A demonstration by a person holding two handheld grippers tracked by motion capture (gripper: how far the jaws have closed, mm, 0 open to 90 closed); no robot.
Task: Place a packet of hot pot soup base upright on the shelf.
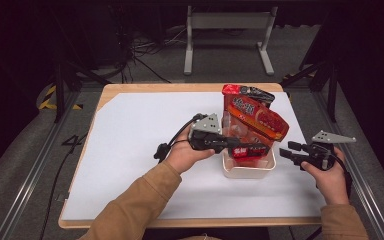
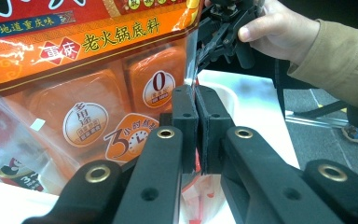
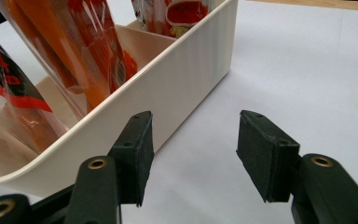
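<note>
A large orange packet (image 1: 256, 120) of hot-pot seasoning stands tilted in a white plastic bin (image 1: 248, 169) at the right of the white table (image 1: 130, 150), its top leaning toward the table's far right edge. The packet is glossy, with a red and orange printed upper band carrying white and yellow characters, and a clear lower window through which orange blocks show, each with a round white label; in the left gripper view (image 2: 88, 93) a circled "0" and a "3" with a clock mark are readable. More red and black packets stand behind and in front of it in the bin, one of them a red packet (image 1: 247, 91) rising at the back. The left gripper (image 1: 240, 149) reaches into the bin from the left, and its black pads (image 2: 185, 126) are pressed together on the thin sealed side edge of the orange packet, pinching it; how much of the seam lies between them is hard to judge, since the pads hide it. The right gripper (image 1: 291, 150) sits just beside the bin's right wall, its pads (image 3: 137, 149) spread apart with only bare table between them, touching nothing.
</note>
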